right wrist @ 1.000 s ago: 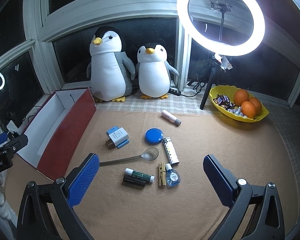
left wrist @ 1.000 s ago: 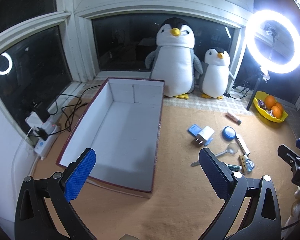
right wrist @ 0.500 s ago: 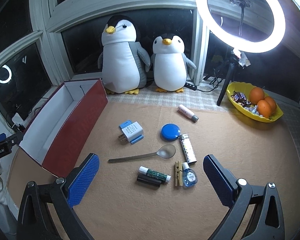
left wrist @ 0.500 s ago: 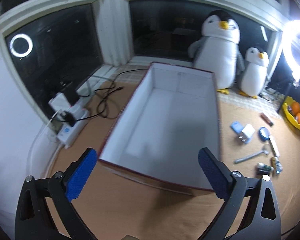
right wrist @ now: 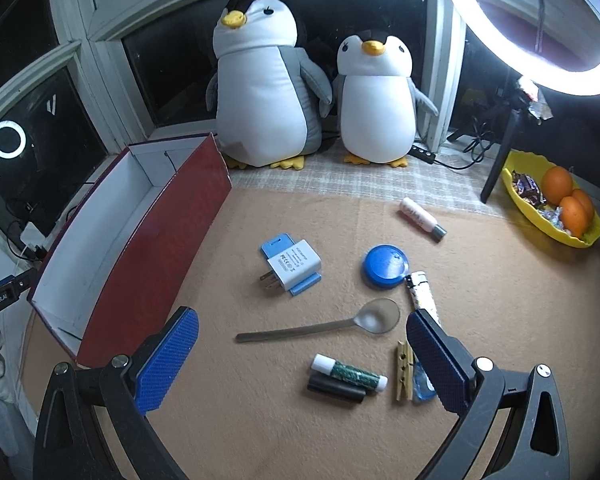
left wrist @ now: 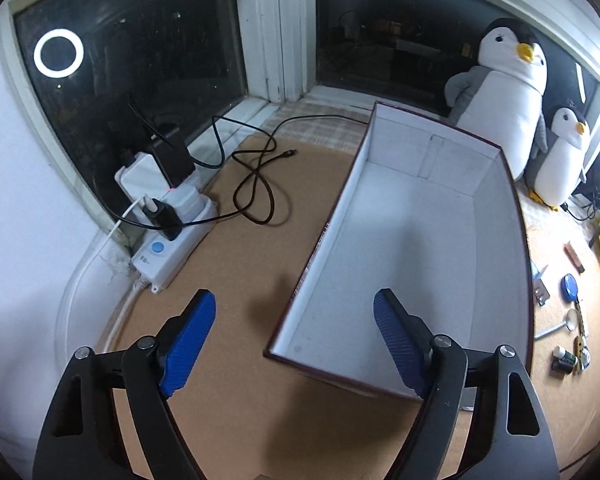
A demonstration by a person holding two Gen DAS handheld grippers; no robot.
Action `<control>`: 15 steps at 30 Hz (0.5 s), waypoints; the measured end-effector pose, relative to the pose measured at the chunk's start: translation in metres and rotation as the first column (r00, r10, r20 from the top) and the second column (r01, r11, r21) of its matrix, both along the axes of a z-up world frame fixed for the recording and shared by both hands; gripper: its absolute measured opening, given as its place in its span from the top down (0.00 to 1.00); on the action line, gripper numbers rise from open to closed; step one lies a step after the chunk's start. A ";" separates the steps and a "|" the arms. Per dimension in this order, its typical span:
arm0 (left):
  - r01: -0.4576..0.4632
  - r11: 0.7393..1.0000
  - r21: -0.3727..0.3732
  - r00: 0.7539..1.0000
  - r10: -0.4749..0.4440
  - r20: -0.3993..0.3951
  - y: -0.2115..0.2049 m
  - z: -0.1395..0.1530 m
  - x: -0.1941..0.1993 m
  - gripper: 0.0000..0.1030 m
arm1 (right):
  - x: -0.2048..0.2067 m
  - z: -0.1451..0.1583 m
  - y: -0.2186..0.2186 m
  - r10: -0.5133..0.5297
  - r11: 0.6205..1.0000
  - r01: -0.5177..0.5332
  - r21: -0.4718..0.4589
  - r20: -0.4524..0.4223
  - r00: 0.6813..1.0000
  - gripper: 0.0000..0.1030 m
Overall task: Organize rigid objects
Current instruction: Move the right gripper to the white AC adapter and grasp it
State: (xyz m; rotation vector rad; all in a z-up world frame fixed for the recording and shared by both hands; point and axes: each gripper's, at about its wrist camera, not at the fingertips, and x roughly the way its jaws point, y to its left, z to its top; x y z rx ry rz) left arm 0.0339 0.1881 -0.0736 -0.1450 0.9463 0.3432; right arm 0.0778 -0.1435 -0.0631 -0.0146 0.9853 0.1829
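Observation:
A long open box with red outside and white inside lies on the tan mat, also seen at the left as the box. My left gripper hangs over the box's near left corner, its jaws closing, the corner wall between them but untouched. My right gripper stands open above a spoon, a glue stick, a black tube and a clothespin. Farther off lie a white plug adapter, a blue round lid, a patterned tube and a pink tube.
A power strip with chargers and black cables sits left of the box by the window. Two plush penguins stand at the back. A ring light and a yellow dish of oranges are at the right.
My left gripper has swung left and down to the box's near left corner and its jaws have narrowed. My right gripper has come lower and closer to the small objects.

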 end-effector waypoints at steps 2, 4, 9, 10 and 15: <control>0.000 1.000 -0.004 1.000 0.000 -0.009 0.003 -0.005 0.005 0.30 | 0.011 -0.006 0.003 -0.006 1.000 0.006 0.003 -0.024 1.000 0.00; 0.000 1.000 -0.013 1.000 0.000 -0.017 0.007 -0.010 0.011 0.34 | 0.020 -0.012 0.004 -0.014 1.000 0.014 0.011 -0.051 0.999 0.00; 0.006 1.000 -0.026 0.999 -0.007 -0.033 0.011 -0.022 0.020 0.46 | 0.044 -0.028 0.004 -0.044 0.998 0.048 0.033 -0.107 0.993 0.00; 0.007 1.000 -0.028 0.999 -0.008 -0.035 0.011 -0.024 0.022 0.49 | 0.050 -0.032 0.004 -0.053 0.998 0.058 0.039 -0.123 0.991 0.00; 0.016 0.999 -0.038 0.999 -0.018 -0.043 0.013 -0.033 0.027 0.66 | 0.073 -0.052 0.001 -0.094 0.989 0.116 0.088 -0.217 0.972 0.06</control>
